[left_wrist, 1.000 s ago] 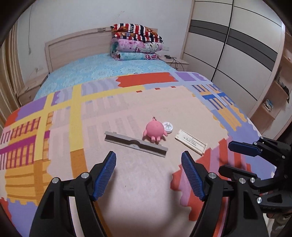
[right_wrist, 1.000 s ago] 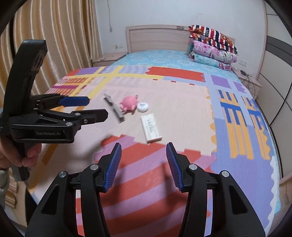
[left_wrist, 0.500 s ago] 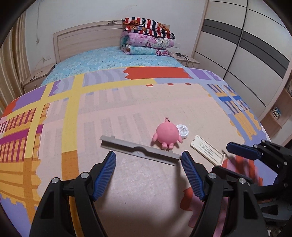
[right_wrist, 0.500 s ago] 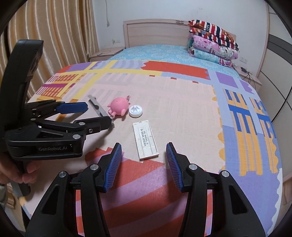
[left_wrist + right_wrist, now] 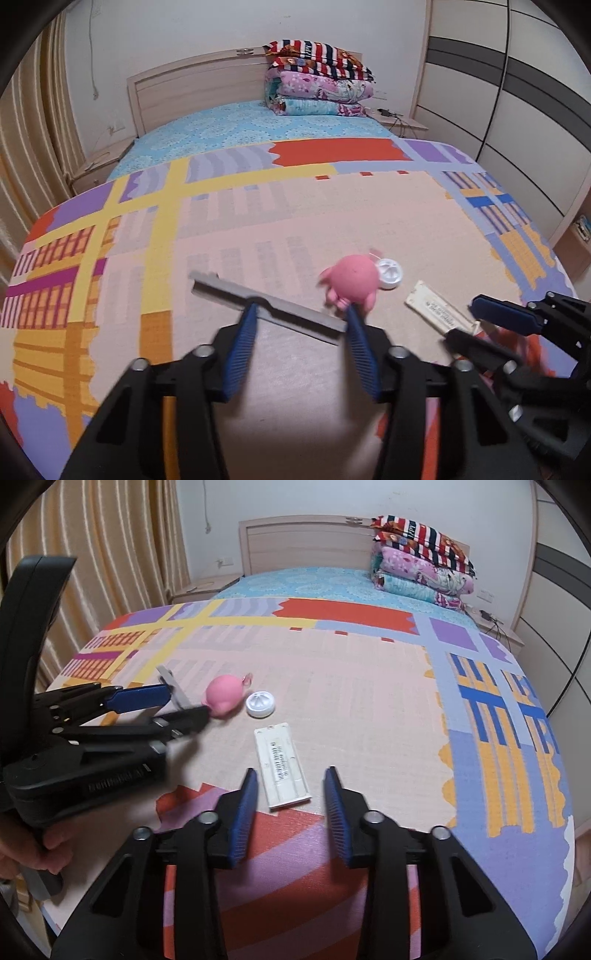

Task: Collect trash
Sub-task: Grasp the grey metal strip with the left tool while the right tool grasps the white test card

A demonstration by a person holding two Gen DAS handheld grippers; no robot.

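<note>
On the patterned mat lie a grey flat strip (image 5: 258, 301), a pink round toy (image 5: 352, 280), a white round cap (image 5: 388, 273) and a white flat test cassette (image 5: 282, 770). My left gripper (image 5: 301, 314) is open, its fingertips around the right half of the grey strip, close to the toy. It also shows in the right wrist view (image 5: 173, 707). My right gripper (image 5: 290, 779) is open, its fingertips on either side of the near end of the cassette. It shows at the right of the left wrist view (image 5: 472, 321).
The mat (image 5: 369, 686) covers the foot of a bed. Folded quilts (image 5: 317, 81) are stacked at the headboard. Curtains (image 5: 92, 572) hang on the left, a wardrobe (image 5: 517, 110) stands on the right, and nightstands flank the bed.
Both grippers moved forward and down toward the mat. The left one has narrowed and now brackets the grey strip; the right one now brackets the cassette's near end.
</note>
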